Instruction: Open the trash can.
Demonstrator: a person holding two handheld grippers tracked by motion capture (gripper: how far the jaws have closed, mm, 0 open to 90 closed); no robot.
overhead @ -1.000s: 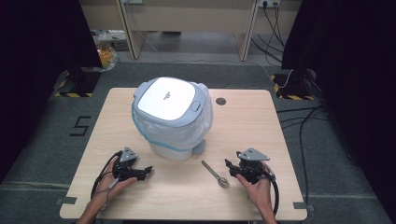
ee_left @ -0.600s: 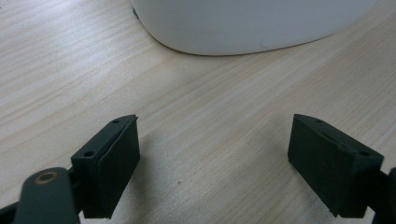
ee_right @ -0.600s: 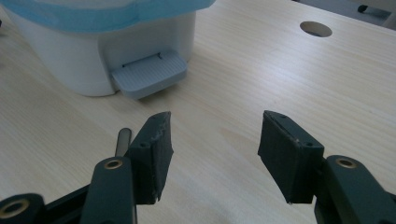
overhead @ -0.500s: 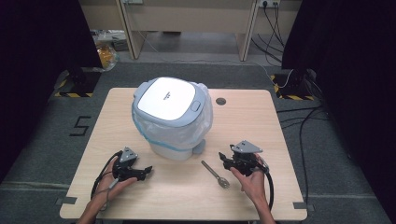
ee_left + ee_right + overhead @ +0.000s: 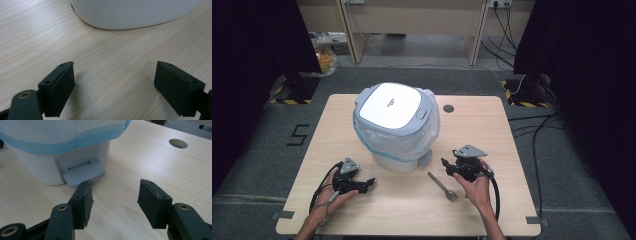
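From the high view, I have my right gripper (image 5: pixel 447 167) lifted a little off the table (image 5: pixel 492 130), its fingers aimed at the foot pedal (image 5: pixel 425 158) at the base of the small white pedal bin (image 5: pixel 394 125). A spoon (image 5: pixel 443 186) lies on the wood just below and beside those fingers, untouched. My left gripper (image 5: pixel 368 182) rests low on the table, its fingers pointing toward the bin's base, nothing between them.

In the left gripper view, my fingers (image 5: pixel 60 87) stand wide apart over bare wood, and the rounded white base (image 5: pixel 135 15) of the bin sits ahead of them, near but clearly apart.

In the right gripper view, my fingers (image 5: pixel 83 202) are about half open and holding nothing; they have just been narrowing a little. The grey ribbed pedal (image 5: pixel 83 173) lies just beyond my left fingertip, close but, as far as I can judge, not touched. The blue-edged bag liner (image 5: pixel 75 132) hangs over the bin wall above it, and a cable hole (image 5: pixel 178 143) in the table lies well off past the other finger.

I judge this to be the approach to the pedal, the lid not yet raised. Next I would need to bring a fingertip onto the pedal's ribbed top and press straight down, steadily, so the light bin does not slide or tip.
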